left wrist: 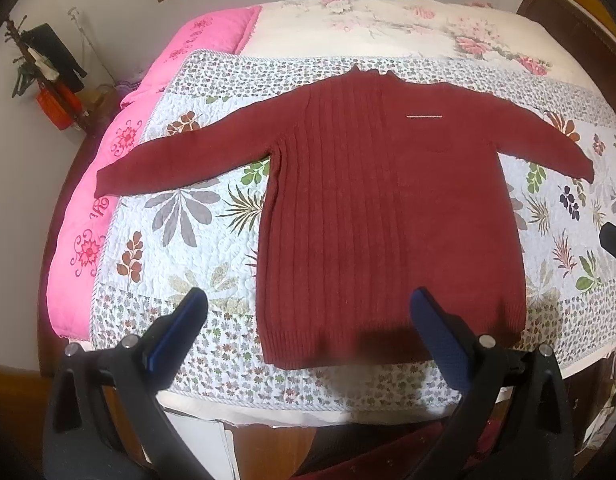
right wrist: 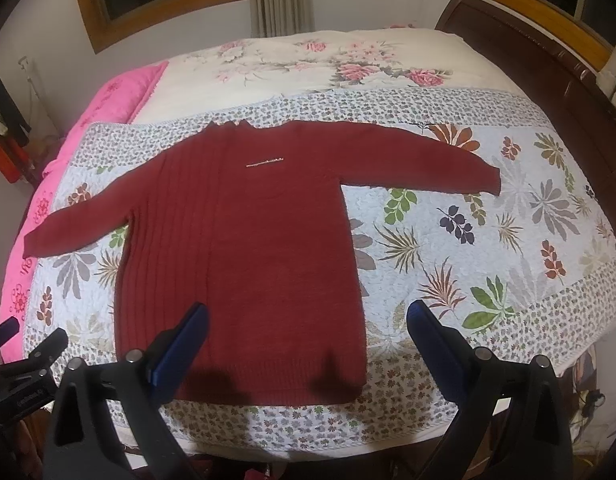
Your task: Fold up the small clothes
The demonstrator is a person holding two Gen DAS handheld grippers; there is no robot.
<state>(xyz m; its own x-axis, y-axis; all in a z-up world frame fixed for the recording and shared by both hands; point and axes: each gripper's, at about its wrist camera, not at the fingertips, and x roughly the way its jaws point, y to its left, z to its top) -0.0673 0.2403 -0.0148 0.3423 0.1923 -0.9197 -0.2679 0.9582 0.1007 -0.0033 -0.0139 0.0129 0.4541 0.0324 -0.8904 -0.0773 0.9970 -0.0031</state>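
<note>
warm dim indoor light, soft shadows near hem, strong fisheye edge warping

The left gripper (left wrist: pixel 308 306) has two black plastic arms tipped with blue textured pads (left wrist: pixel 435 328); round silver screws (left wrist: pixel 485 341) sit at the joints; the right gripper (right wrist: pixel 306 320) looks identical, black with blue pads (right wrist: pixel 431 332).

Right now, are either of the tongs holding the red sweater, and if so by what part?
Nothing is held. Both the left tongs and right tongs are open above the near hem of the red sweater, which lies flat on the quilt.
</note>
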